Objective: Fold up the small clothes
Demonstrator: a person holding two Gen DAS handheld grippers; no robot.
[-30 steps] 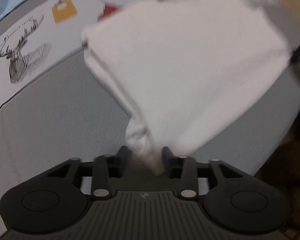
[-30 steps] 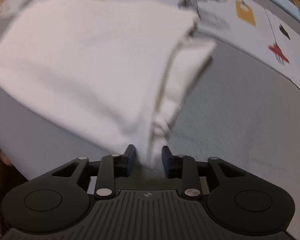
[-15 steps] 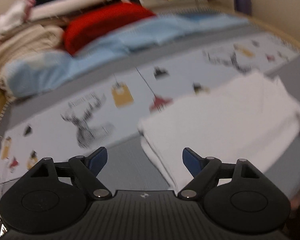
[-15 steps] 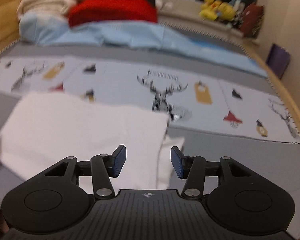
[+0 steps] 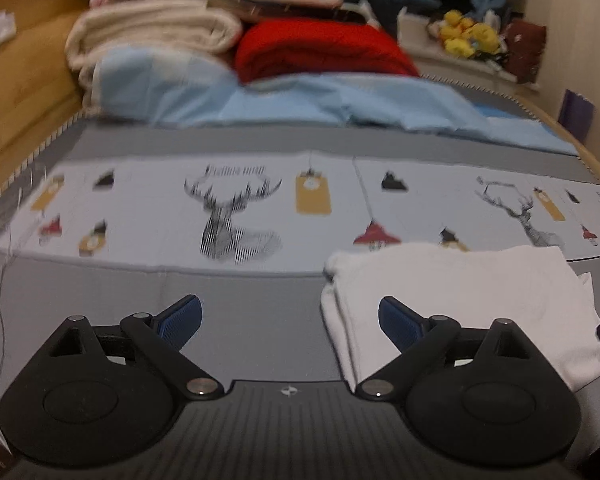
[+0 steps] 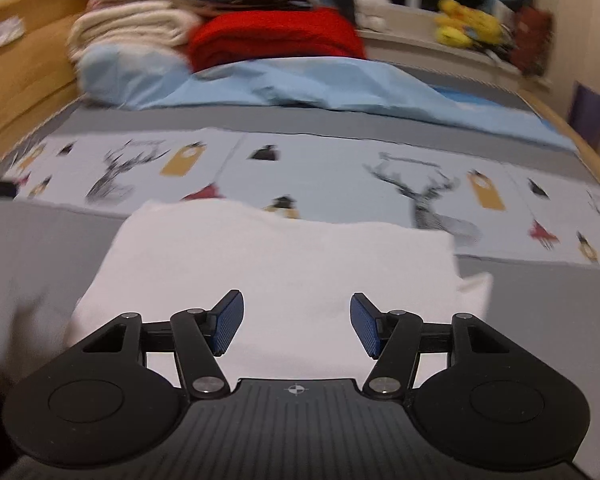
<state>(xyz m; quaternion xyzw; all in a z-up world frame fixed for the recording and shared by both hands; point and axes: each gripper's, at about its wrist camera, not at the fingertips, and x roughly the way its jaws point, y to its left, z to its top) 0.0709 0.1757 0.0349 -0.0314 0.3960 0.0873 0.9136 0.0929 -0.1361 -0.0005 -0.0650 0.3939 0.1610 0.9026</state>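
Presently listed: grey bedcover (image 5: 100, 292) with a pale printed band of deer and tags (image 5: 236, 216). Light blue sheet (image 5: 340, 100) bunched at the far end; red blanket (image 5: 320, 50) and cream bedding (image 5: 152, 36) stacked behind. White folded garment (image 6: 276, 256) flat on the grey, far edge lapping the printed band. Left gripper (image 5: 290, 320) released, empty, beside the garment's left edge. Right gripper (image 6: 297, 322) released, empty, over the garment.
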